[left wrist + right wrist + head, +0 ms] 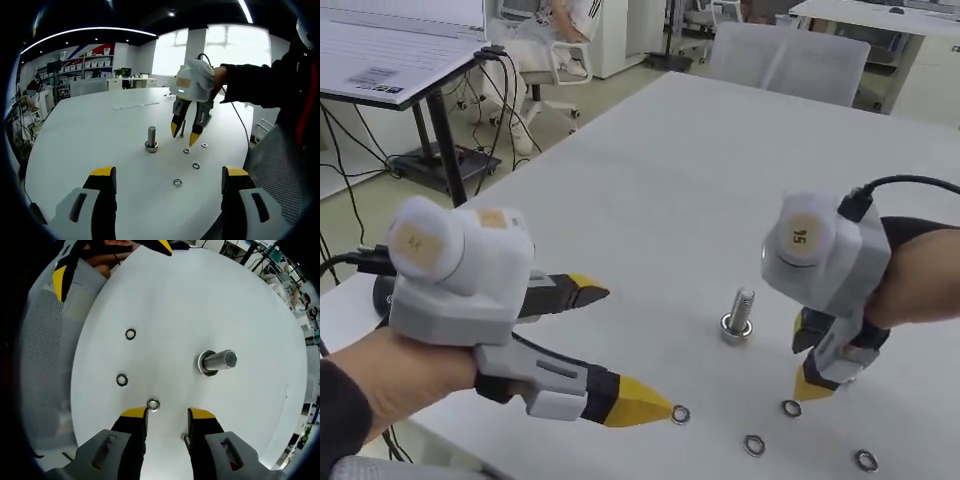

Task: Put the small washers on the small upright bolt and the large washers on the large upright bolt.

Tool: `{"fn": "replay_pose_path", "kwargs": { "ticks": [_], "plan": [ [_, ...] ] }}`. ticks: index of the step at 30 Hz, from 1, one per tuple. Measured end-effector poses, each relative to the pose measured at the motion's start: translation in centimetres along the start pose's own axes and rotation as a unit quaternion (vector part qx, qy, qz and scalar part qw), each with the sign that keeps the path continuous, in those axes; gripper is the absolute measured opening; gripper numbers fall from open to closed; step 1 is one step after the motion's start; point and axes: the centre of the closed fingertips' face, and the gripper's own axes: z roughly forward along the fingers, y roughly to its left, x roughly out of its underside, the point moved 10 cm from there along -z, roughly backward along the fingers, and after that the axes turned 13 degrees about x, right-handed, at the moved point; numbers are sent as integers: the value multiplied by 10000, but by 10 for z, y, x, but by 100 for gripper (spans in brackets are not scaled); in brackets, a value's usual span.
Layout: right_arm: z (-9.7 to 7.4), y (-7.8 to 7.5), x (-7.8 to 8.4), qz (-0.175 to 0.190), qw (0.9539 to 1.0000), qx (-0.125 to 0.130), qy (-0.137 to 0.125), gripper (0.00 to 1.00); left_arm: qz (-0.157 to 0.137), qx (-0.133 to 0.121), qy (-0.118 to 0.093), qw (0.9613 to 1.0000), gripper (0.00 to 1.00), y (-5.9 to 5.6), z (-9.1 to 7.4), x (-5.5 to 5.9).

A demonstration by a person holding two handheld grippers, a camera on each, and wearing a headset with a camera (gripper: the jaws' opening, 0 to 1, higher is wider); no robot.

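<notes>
A large steel bolt point(738, 313) point(151, 138) point(218, 361) stands upright on the white table point(700, 180), with a washer around its base. Several small washers lie loose in front of it point(754, 445) point(196, 165) point(122, 380). My right gripper point(808, 365) point(183, 136) point(167, 415) points straight down at the table, open, and one washer point(791, 407) point(153, 404) lies just beside one of its tips. In the left gripper view a thin upright pin point(182, 128) shows between its fingers. My left gripper point(625, 352) point(168, 177) hovers wide open and holds nothing, with a washer point(681, 414) point(178, 182) near its lower tip.
The table's near edge runs just below the washers. A grey chair point(790, 60) stands at the far side and a desk point(390, 50) at the far left. A mesh chair back point(42, 350) sits off the table edge.
</notes>
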Motion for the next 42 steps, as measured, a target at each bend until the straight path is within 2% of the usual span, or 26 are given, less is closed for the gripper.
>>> {"fn": "replay_pose_path", "kwargs": {
  "ticks": [12, 19, 42],
  "plan": [
    [10, 18, 5, 28, 9999, -144, 31, 30, 53, -3, -21, 10000, 86, -6, 0, 0],
    [15, 20, 8, 43, 9999, -143, 41, 25, 67, -4, -15, 10000, 86, -7, 0, -1],
    [18, 23, 7, -10, 9999, -128, 27, 18, 75, 55, 16, 10000, 86, -5, 1, -2]
  ]
}}
